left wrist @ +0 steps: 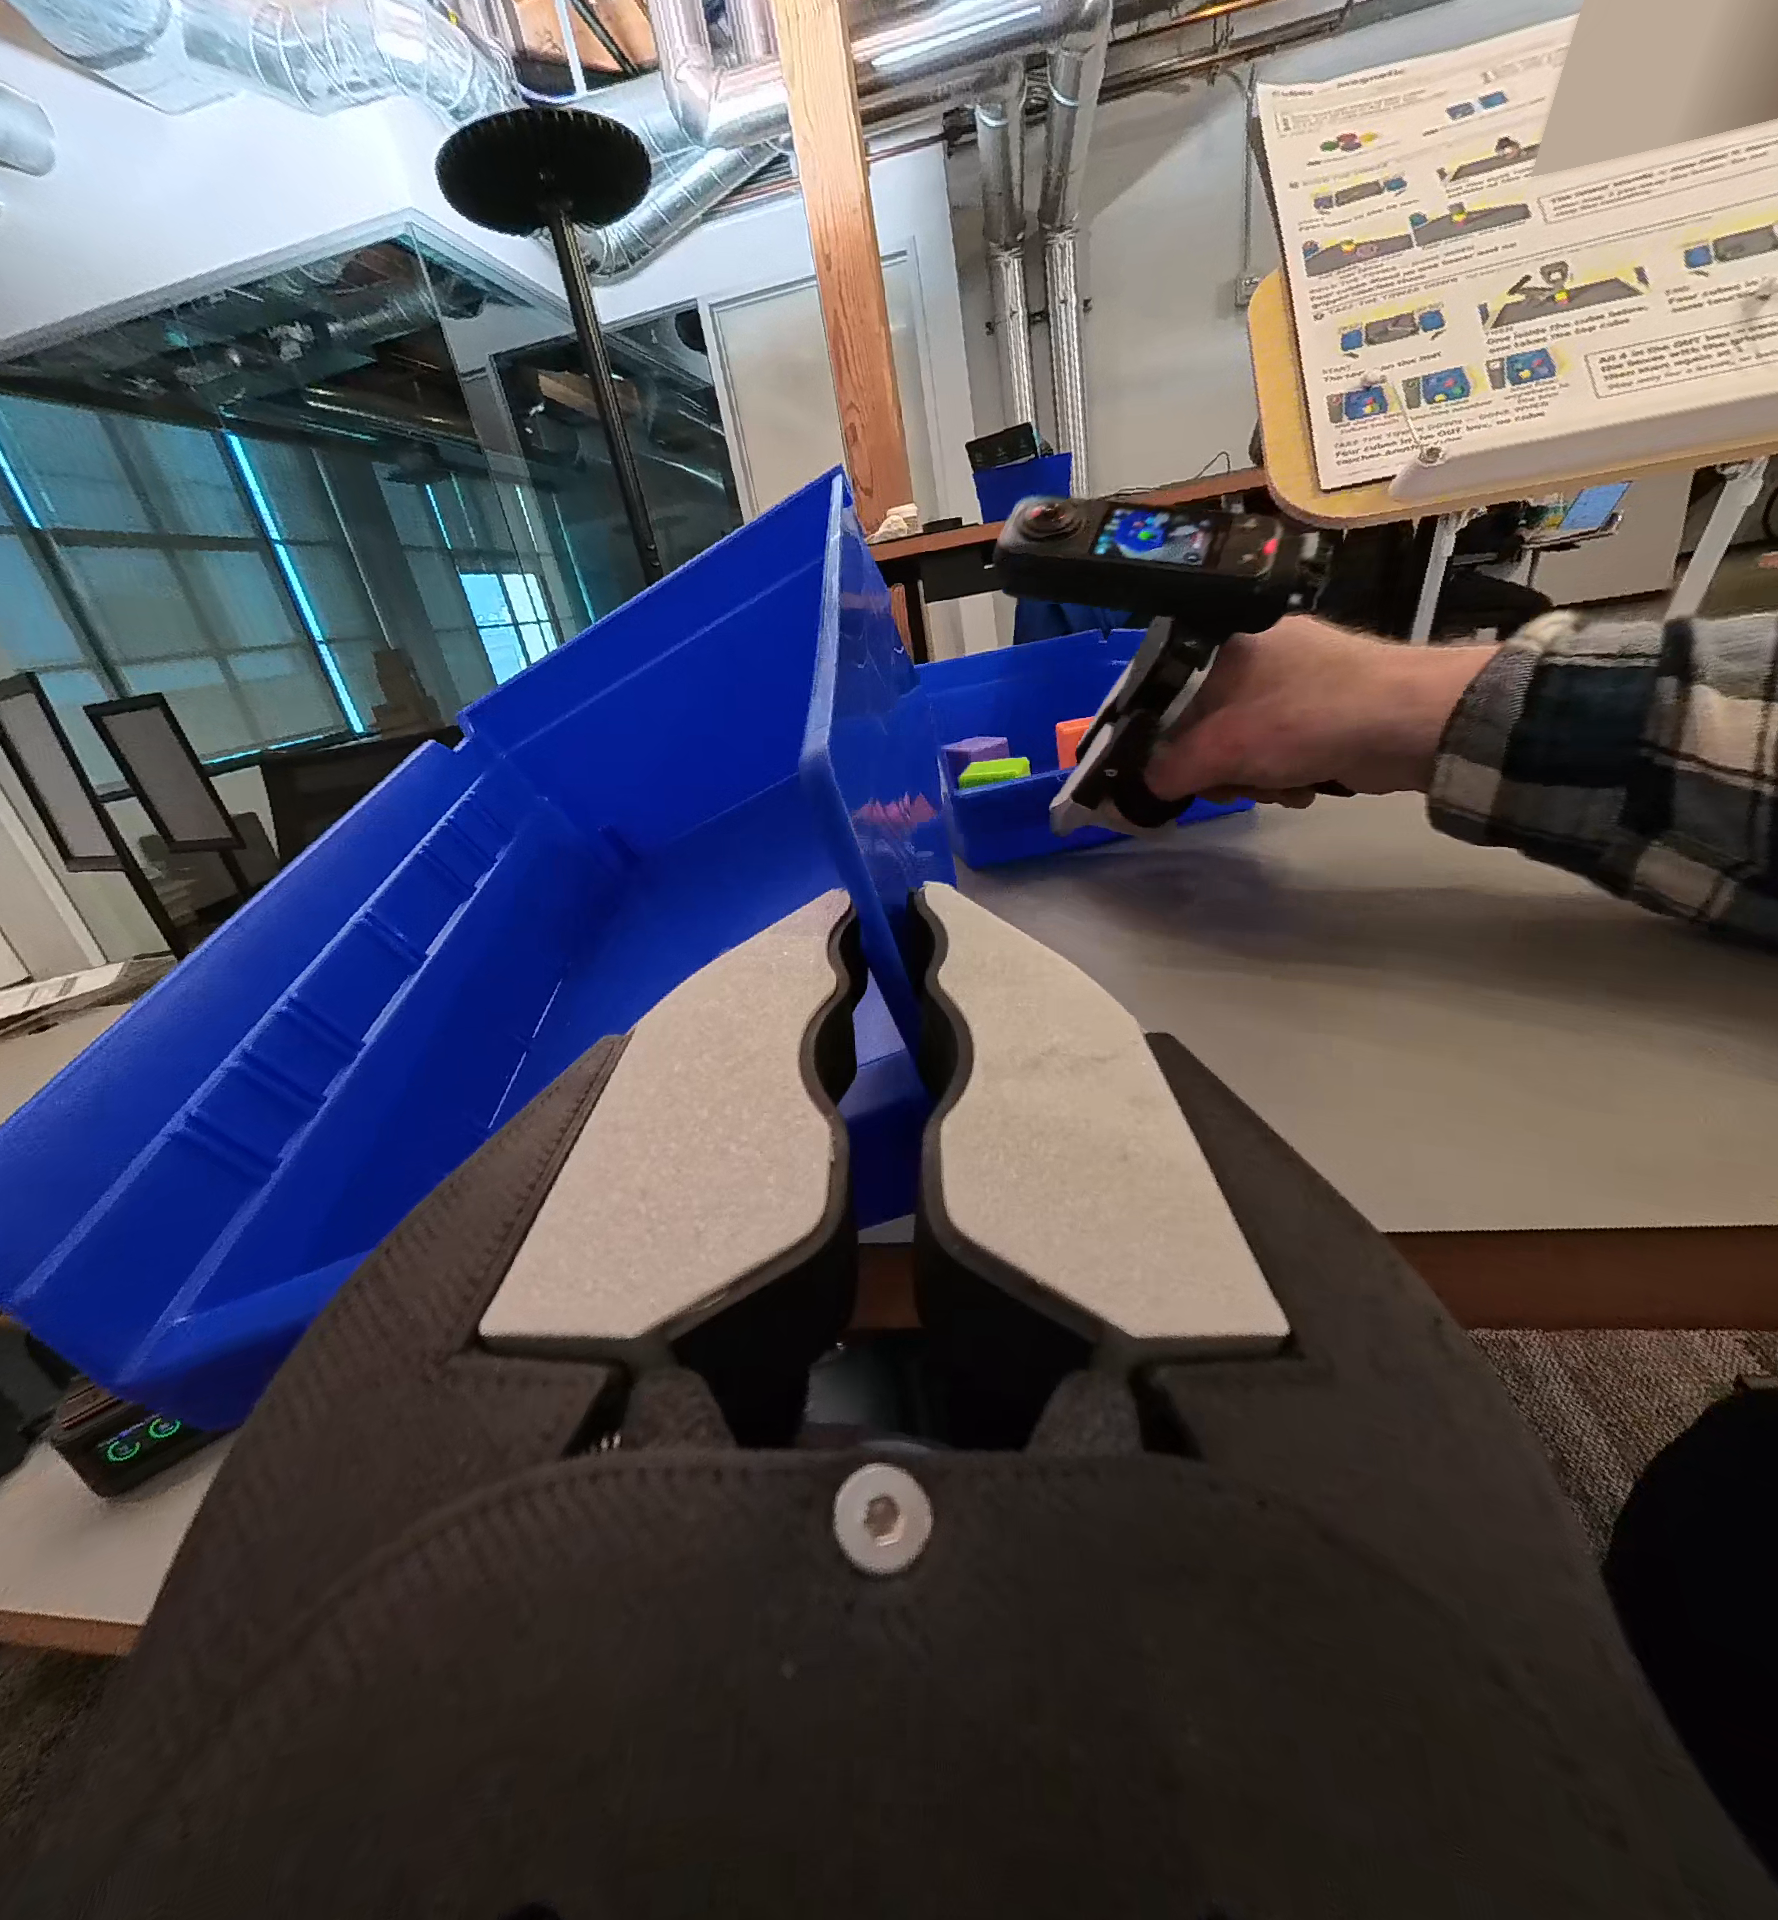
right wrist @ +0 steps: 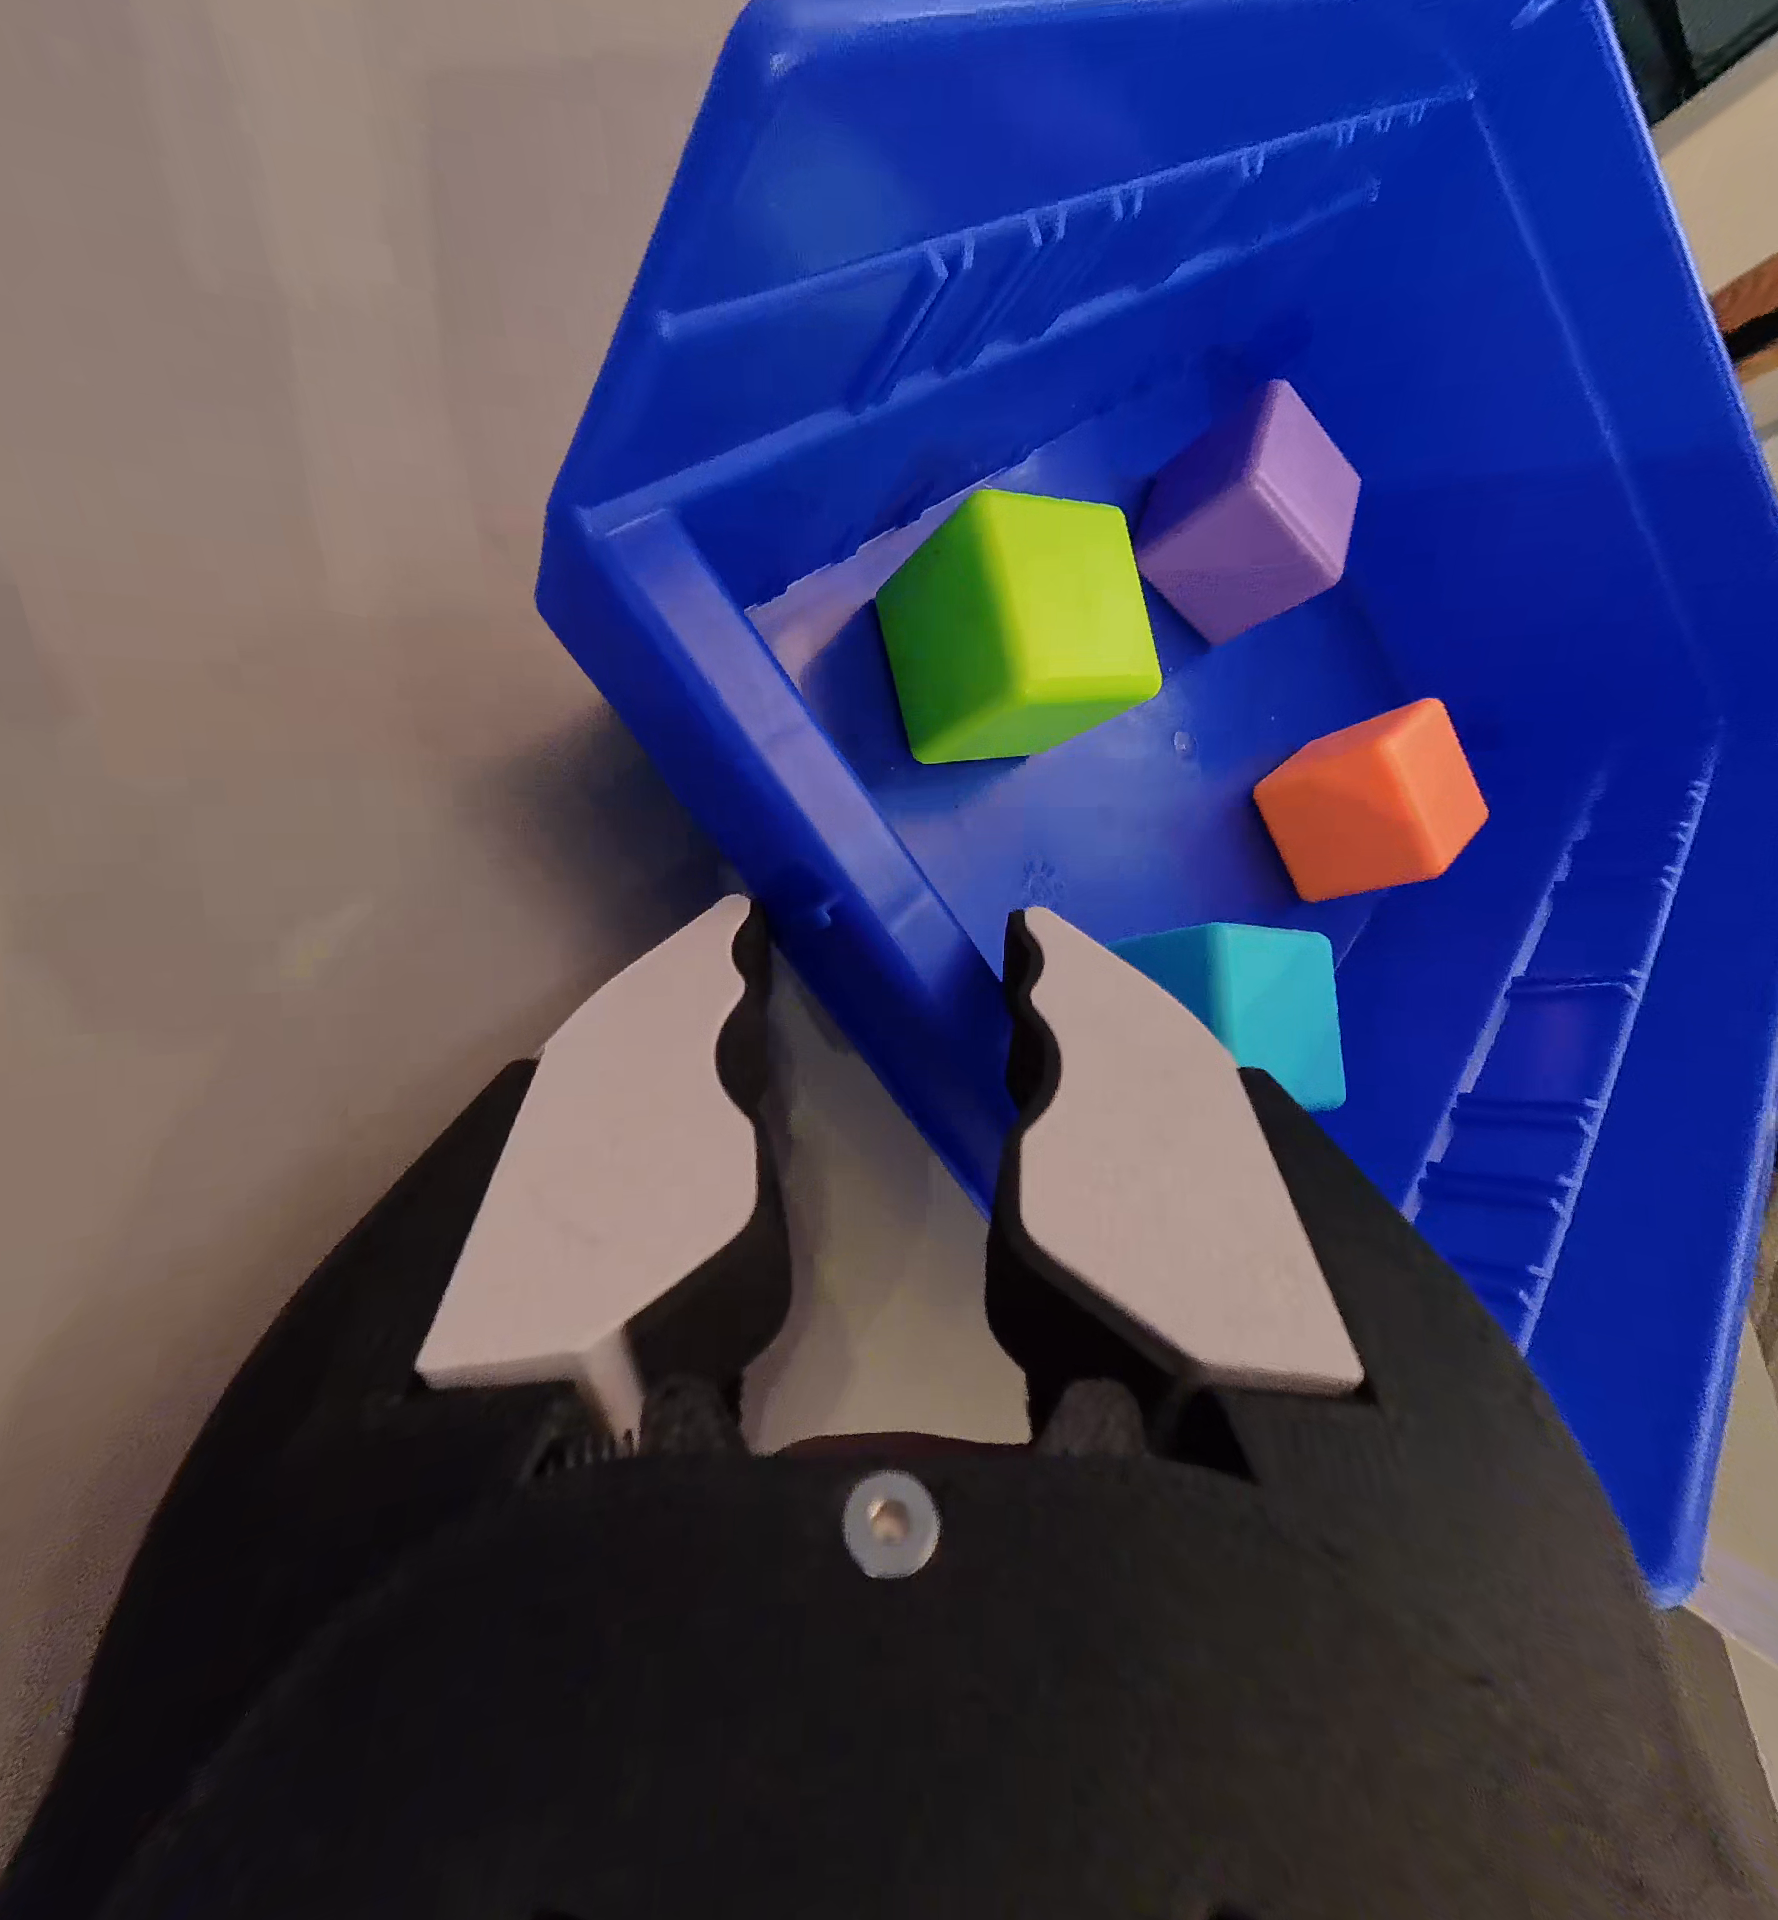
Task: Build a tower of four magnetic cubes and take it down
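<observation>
The left tongs (left wrist: 883, 914) are closed narrowly on the side wall of an empty blue bin (left wrist: 511, 935), which is held tilted, one end raised off the grey tabletop (left wrist: 1384, 1039). The wall runs between the two pads, and only a thin gap is left on either side of it.

In the right wrist view, the right tongs (right wrist: 877, 940) are seen held moderately wide, straddling the near rim of a second blue bin (right wrist: 968, 260); one finger lies outside the wall and the other inside. Nothing is gripped between them, and whether the pads touch the rim cannot be told.

Four cubes are found loose on the floor of the second bin, none stacked. The green cube (right wrist: 1015, 623) lies near the middle, with the purple cube (right wrist: 1249, 509) just beside it, corner to corner. The orange cube (right wrist: 1373, 800) sits apart toward the far side wall. The teal cube (right wrist: 1249, 1008) rests nearest the tongs, partly hidden behind the inner finger.

From the left wrist view, the right tongs (left wrist: 1098, 774) are seen farther off at the second bin (left wrist: 1010, 831), carried by a hand (left wrist: 1300, 717) in a plaid sleeve (left wrist: 1674, 769). An instruction sheet (left wrist: 1550, 270) is propped on a stand behind.
</observation>
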Demonstrator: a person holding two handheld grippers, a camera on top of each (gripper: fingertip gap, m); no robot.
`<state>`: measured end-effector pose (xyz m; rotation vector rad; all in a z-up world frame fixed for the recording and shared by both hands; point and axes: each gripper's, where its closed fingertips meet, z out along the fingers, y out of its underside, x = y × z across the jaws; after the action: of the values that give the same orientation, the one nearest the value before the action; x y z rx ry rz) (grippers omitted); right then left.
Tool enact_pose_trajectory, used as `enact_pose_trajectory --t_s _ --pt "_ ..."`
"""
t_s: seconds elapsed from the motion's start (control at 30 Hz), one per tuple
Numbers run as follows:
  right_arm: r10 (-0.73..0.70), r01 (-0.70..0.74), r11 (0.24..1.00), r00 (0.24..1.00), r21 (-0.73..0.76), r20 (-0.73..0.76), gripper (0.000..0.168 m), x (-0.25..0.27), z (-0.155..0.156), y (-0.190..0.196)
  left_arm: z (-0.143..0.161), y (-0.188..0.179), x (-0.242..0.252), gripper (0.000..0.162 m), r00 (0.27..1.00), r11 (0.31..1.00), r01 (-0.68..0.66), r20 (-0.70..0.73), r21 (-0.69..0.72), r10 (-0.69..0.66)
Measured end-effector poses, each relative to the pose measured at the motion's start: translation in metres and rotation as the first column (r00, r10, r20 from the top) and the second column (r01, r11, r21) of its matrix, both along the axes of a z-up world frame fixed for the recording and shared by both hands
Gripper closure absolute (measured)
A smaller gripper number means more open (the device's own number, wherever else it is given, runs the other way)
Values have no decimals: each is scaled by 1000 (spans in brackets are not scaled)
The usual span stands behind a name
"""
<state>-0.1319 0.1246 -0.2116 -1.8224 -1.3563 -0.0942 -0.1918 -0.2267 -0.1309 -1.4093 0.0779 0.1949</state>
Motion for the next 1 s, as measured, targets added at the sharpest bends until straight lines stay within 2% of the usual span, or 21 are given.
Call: enact_pose_trajectory --t_s 0.27,0.53,0.8,0.9,1.0 --pt "-143 143 990 990 3 -6 125 -23 0 26 0 -3 1 156 1000 1000 9 5 7 -9" --pt "-215 215 977 977 -4 -11 125 -39 0 37 0 -5 3 156 1000 1000 29 4 6 -29" --pt "-250 250 968 966 -1 -64 123 -56 2 38 1 -8 1 156 1000 1000 22 12 11 -22" --pt "-235 231 972 963 -46 -133 123 -67 5 36 1 -9 2 156 1000 1000 24 12 7 -24" --pt "-181 180 983 971 -22 -159 121 -74 10 30 0 -9 3 156 1000 1000 27 7 -1 -27"
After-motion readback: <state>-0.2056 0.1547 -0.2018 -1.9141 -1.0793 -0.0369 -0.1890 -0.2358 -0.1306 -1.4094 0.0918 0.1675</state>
